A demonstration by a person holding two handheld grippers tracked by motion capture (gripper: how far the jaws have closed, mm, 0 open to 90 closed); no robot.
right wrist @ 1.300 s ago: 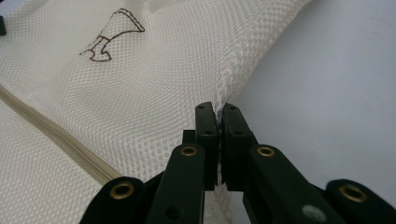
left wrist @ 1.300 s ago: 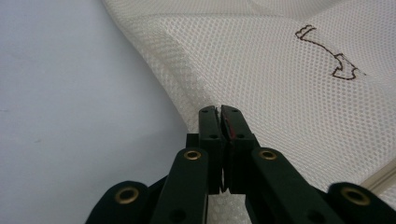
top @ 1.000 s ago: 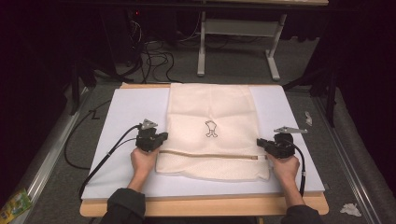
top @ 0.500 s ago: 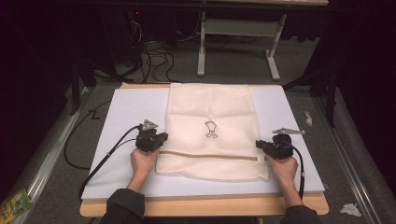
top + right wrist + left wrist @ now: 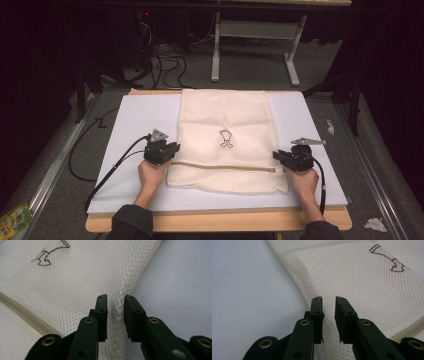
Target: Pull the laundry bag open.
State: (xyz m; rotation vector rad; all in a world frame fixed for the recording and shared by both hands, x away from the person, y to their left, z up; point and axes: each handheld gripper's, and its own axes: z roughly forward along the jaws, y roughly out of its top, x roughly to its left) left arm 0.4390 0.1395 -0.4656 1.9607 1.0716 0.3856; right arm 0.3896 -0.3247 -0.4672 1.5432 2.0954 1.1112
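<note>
On the white board (image 5: 140, 120) that covers the wooden table (image 5: 220, 220), the cream mesh bag (image 5: 225, 120) lies flat, its long axis running away from me, far edge near the back of the board. A small brown embroidered figure (image 5: 226, 139) sits near its middle, and a zipper band (image 5: 225, 167) crosses it from side to side in the near part. My left gripper (image 5: 172, 151) is at the bag's left edge, level with the zipper band; my right gripper (image 5: 276, 155) is at the right edge, opposite it. Left gripper view: the two black jaws stand a narrow gap apart, and the folded edge of the mesh bag (image 5: 362, 277) lies under and between them; the pads do not press on the cloth, so this gripper is released. Its jaws have just been opening. Right gripper view: same picture mirrored, the mesh bag (image 5: 75, 277) edge runs up through the gap between the jaws, cloth slightly puckered there, pads clear of it on both sides; released as well, jaws have just been opening. Both hands rest low on the board, left hand (image 5: 151, 175) and right hand (image 5: 302, 181) just behind their grippers. Cables (image 5: 107, 172) trail off the board's near left side.
</note>
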